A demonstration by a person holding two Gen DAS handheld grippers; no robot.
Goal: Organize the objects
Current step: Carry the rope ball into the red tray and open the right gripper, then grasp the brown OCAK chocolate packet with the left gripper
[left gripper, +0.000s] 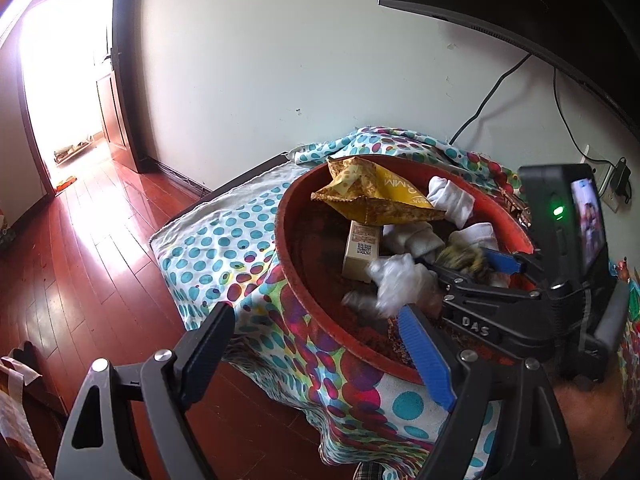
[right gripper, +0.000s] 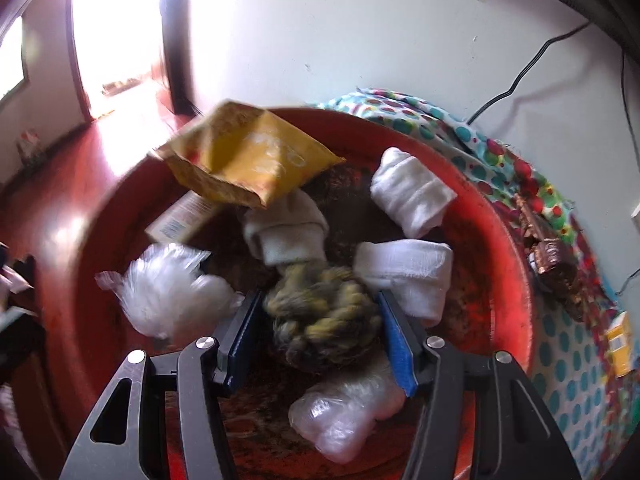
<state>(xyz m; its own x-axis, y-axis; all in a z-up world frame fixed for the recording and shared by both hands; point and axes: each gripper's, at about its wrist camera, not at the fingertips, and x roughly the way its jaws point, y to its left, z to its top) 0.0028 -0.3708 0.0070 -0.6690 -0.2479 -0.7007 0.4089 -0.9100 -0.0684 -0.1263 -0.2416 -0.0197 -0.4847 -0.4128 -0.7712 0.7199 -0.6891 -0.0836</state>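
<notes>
A round red tray (left gripper: 288, 248) (right gripper: 508, 240) sits on a dotted cloth. It holds a yellow snack bag (left gripper: 372, 196) (right gripper: 248, 160), a beige box (left gripper: 360, 248) (right gripper: 180, 220), white rolled socks (left gripper: 450, 200) (right gripper: 412, 196), clear plastic bags (left gripper: 396, 284) (right gripper: 168, 296) and a yellow-grey yarn bundle (left gripper: 464, 258) (right gripper: 324, 316). My right gripper (right gripper: 320, 328) (left gripper: 472, 264) reaches into the tray, its blue pads on either side of the yarn bundle. My left gripper (left gripper: 316, 344) is open and empty, near the tray's front rim.
The dotted cloth (left gripper: 224, 248) covers a low table beside a white wall. A dark monitor (left gripper: 520, 4) hangs above with cables. A brown wrapped item (right gripper: 548, 256) and a small yellow box (right gripper: 620, 344) lie on the cloth right of the tray. Red wooden floor (left gripper: 80, 240) lies left.
</notes>
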